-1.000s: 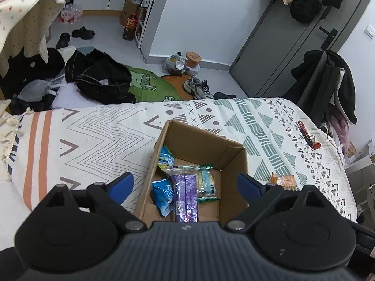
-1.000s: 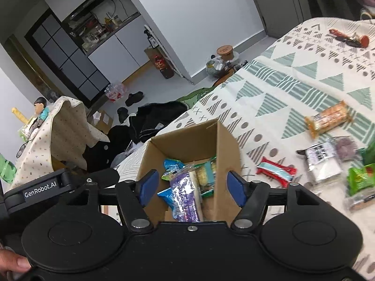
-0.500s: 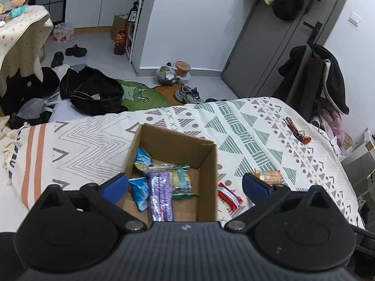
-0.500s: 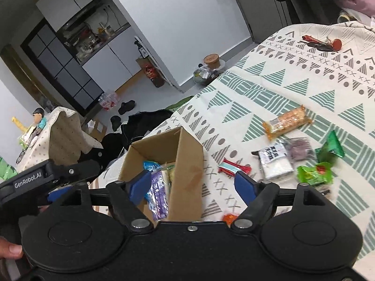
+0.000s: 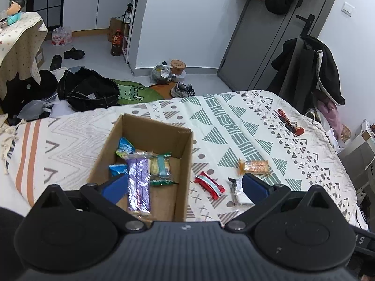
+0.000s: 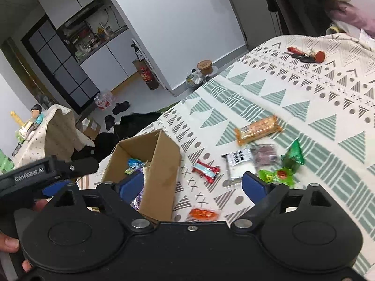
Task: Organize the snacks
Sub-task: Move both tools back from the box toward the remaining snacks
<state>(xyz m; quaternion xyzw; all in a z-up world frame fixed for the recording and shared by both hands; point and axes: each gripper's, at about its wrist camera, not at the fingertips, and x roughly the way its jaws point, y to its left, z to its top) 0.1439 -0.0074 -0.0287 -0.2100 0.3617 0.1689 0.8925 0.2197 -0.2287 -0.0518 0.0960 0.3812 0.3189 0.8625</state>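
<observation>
Both tongs stand wide and empty above the bed [image 5: 234, 107]: the left tongs [image 5: 185, 187] over the cardboard box [image 5: 185, 164], the right tongs [image 6: 193, 185] over the loose snacks. The box already contains a purple packet [image 5: 138, 185] and blue wrappers (several lie overlapped). Beside it on the patterned cover lie a red bar [image 6: 206, 169], an orange cracker pack [image 6: 257, 130], a black-and-white packet [image 6: 238, 161] and green sweets [image 6: 281, 172], all apart from the box.
</observation>
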